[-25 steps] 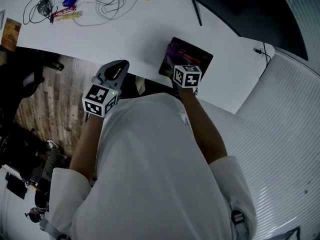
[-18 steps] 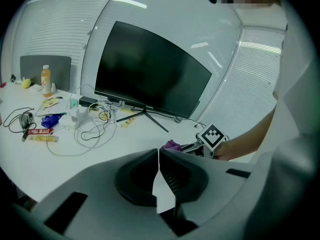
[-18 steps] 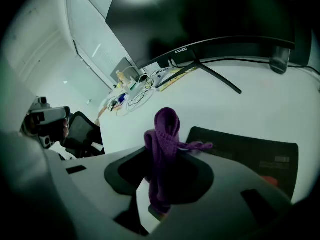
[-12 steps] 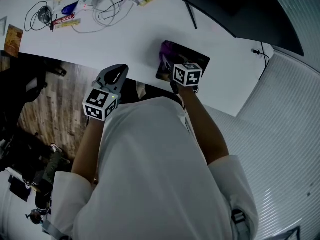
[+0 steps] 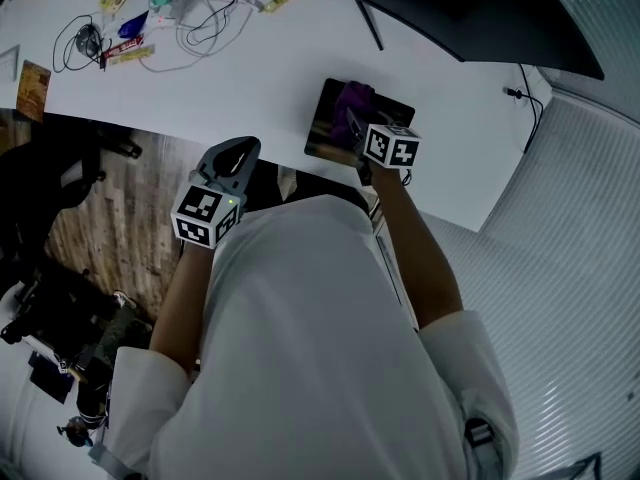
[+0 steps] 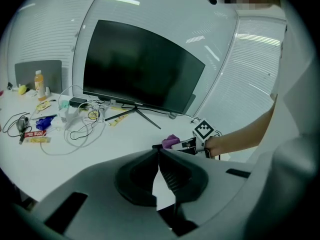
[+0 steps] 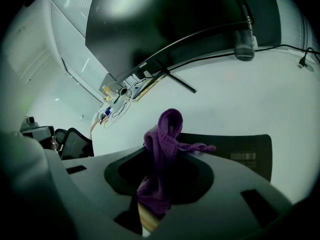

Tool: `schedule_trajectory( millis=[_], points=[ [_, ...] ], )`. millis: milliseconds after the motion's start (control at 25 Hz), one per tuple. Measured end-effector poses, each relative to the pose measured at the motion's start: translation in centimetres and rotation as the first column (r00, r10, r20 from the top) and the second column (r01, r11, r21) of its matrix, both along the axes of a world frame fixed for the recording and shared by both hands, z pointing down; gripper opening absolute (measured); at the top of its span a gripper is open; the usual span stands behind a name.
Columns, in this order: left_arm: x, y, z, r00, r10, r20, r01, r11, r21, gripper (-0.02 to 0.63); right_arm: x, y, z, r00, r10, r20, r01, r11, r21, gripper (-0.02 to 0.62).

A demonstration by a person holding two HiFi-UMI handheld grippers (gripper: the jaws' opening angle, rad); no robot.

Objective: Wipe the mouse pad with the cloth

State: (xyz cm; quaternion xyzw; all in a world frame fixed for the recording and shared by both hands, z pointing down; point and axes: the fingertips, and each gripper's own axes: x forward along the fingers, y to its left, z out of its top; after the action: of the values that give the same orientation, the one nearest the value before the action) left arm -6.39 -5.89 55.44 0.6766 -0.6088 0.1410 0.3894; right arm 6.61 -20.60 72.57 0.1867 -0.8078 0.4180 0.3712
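Closest to you, your left tongs [image 5: 238, 149] sit at the front edge of the tabletop [image 5: 240, 78], jaws pressed together with nothing between them, well to the left of the work. Your right tongs [image 5: 352, 121] reach a little farther in and are clamped on the purple cloth [image 7: 163, 130], which bunches up out of the jaws in a folded lump with one thin end trailing to the right. That lump lies over the dark mouse pad [image 5: 325, 133], which lies flat near the tabletop's front edge; whether the cloth actually presses on the pad's surface cannot be told. Beyond the pad stands the leg of a wide dark monitor [image 6: 140, 66]. Off to your far left lie loose cables [image 5: 205, 18], small packets and an orange bottle [image 6: 38, 83].
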Motion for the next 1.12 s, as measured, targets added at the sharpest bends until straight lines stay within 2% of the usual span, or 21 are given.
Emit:
schedule_trajectory(
  millis=[720, 880, 1120],
  points=[
    [7.4, -2.4, -0.5, 0.999, 0.043, 0.018, -0.044, 0.998, 0.035, 0.023, 12.2, -4.7, 0.2, 0.990, 0.136, -0.048, -0.133, 0.989, 0.057, 0.130],
    [8.1, -2.6, -0.5, 0.999, 0.038, 0.023, -0.039, 0.998, 0.040, 0.023, 13.9, -5.4, -0.3, 0.986, 0.154, -0.063, -0.149, 0.986, 0.072, 0.130],
    [8.6, -2.2, -1.0, 0.999, 0.020, 0.035, -0.022, 0.998, 0.062, 0.023, 14.4, -5.3, -1.8, 0.991, 0.131, -0.013, -0.129, 0.987, 0.091, 0.130]
  ],
)
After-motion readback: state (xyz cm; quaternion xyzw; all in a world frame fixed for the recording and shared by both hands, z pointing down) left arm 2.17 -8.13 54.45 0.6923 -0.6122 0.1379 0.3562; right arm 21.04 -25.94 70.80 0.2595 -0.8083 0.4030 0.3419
